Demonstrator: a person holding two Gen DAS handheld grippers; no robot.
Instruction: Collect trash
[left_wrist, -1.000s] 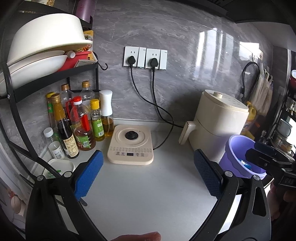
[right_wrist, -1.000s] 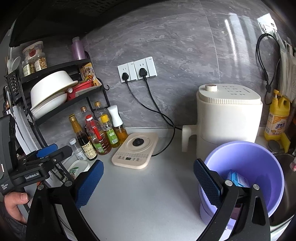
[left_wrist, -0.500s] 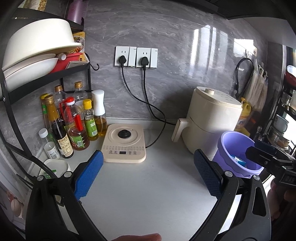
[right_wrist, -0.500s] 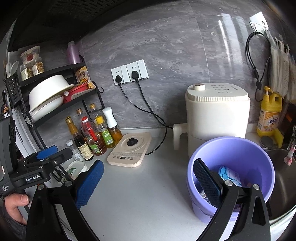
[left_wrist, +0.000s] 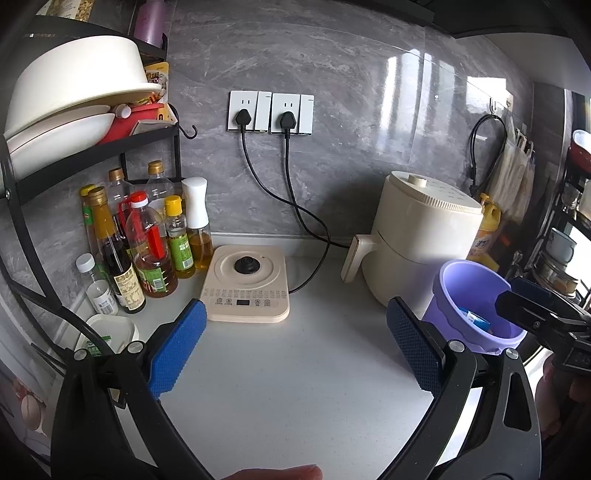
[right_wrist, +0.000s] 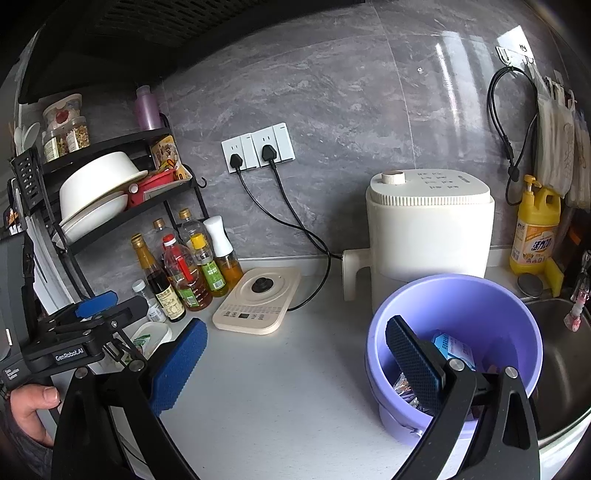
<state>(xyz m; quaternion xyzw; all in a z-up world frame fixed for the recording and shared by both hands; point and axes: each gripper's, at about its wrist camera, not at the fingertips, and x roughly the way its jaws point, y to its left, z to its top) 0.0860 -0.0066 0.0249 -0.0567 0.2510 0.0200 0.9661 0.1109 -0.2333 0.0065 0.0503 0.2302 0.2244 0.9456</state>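
Note:
A purple bucket (right_wrist: 458, 314) stands on the white counter in front of a cream appliance; it also shows in the left wrist view (left_wrist: 476, 291). Inside lie a blue packet (right_wrist: 452, 345) and other wrappers (right_wrist: 404, 387). My right gripper (right_wrist: 295, 363) is open and empty, its right finger in front of the bucket's near rim. My left gripper (left_wrist: 295, 347) is open and empty above the bare counter, left of the bucket. The right gripper's tip shows in the left wrist view (left_wrist: 535, 306) at the bucket's right side. The left gripper shows in the right wrist view (right_wrist: 96, 310).
A cream kettle base (left_wrist: 245, 284) sits by several oil and sauce bottles (left_wrist: 147, 243) under a black dish rack (left_wrist: 74, 122). A cream appliance (right_wrist: 428, 221) stands behind the bucket. A sink (right_wrist: 561, 354) and yellow detergent bottle (right_wrist: 535, 229) are at the right.
Both grippers have drawn back and shifted a little; the bucket now sits more to the left and lower in the right wrist view. Both stay open and empty.

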